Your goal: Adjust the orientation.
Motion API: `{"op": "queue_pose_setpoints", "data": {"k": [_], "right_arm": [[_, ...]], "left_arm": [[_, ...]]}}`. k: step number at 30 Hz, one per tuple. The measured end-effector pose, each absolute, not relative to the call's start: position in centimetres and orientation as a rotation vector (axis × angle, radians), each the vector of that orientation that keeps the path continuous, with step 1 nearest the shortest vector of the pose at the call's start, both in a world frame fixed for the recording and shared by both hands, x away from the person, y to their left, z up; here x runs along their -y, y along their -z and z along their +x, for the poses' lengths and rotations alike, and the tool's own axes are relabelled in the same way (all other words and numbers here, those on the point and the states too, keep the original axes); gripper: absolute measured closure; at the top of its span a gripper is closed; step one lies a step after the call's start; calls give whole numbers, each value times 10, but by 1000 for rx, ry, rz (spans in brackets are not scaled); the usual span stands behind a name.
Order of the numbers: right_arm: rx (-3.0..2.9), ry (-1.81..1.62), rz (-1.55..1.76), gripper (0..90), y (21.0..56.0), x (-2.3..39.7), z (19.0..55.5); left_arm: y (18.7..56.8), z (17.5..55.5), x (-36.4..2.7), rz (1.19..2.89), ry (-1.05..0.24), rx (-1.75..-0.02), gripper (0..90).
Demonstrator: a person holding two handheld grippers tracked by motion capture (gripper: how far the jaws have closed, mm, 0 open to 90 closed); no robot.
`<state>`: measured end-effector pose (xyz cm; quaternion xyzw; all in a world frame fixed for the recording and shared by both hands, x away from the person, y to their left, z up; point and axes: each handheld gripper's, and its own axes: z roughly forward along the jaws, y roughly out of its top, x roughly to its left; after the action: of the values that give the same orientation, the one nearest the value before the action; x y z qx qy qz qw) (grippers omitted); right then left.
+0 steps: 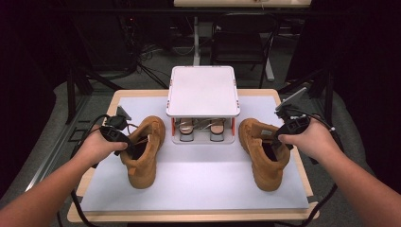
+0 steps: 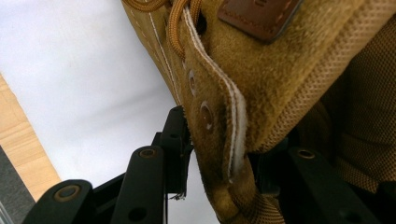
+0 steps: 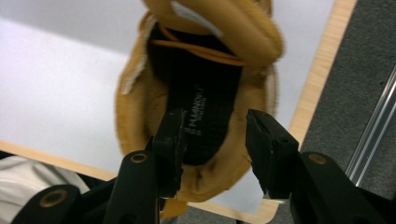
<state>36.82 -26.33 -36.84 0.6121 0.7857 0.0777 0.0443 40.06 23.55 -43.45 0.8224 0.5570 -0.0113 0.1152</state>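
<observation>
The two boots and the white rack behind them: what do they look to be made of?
Left boot: tan suede by its matte, napped face, with white stitching, woven mesh at the collar and a smooth brown patch that could be leather. Right boot: the same tan suede look, with a dark printed insole. White rack: probably plastic, going by its smooth, even top and rounded corners.

white shoe rack [image 1: 202, 92] holding sandals [image 1: 202, 127] on mat [image 1: 198, 184].
</observation>
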Motion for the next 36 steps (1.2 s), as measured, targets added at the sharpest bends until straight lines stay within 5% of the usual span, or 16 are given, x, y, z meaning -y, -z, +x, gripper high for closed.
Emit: {"op": "queue_pose_setpoints", "data": {"k": [16,36], "right_arm": [[-2359,-224,1974,530,408,296,385],[-2446,-222,1869,681,446,289,391]], "left_arm": [[441,402,-234,2396,49,-1625,619],[452,406,-235,2437,23,-1596,689]]}}
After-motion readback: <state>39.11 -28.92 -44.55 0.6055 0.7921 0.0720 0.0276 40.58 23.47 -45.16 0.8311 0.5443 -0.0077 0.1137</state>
